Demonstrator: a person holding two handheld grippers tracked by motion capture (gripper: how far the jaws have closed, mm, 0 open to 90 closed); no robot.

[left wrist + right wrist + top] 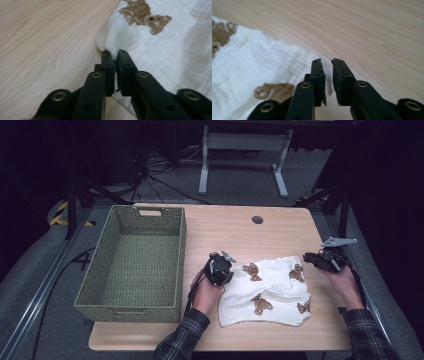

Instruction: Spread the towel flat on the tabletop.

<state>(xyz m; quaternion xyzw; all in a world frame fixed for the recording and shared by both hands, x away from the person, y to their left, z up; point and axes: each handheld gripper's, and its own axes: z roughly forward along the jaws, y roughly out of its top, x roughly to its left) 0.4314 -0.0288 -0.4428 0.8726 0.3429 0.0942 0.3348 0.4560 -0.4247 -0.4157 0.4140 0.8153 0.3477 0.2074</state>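
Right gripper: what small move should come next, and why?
Probably bring the right gripper back onto the bear-print cloth edge and close; its jaws stand slightly apart over bare table, while the left gripper pinches the opposite edge.

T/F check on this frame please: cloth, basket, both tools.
1. The white cloth with brown bears lies flat on the table. True.
2. The green woven basket holds the cloth. False: nothing is visible inside it; the cloth lies to its right.
3. The left tool has its jaws nearly together at the cloth's edge. True, with a fold of fabric at the tips.
4. The right tool clamps a cloth corner. False: its jaws stand slightly apart with nothing between them, over bare wood beside the cloth.
5. The basket is tipped over. False: it stands upright.
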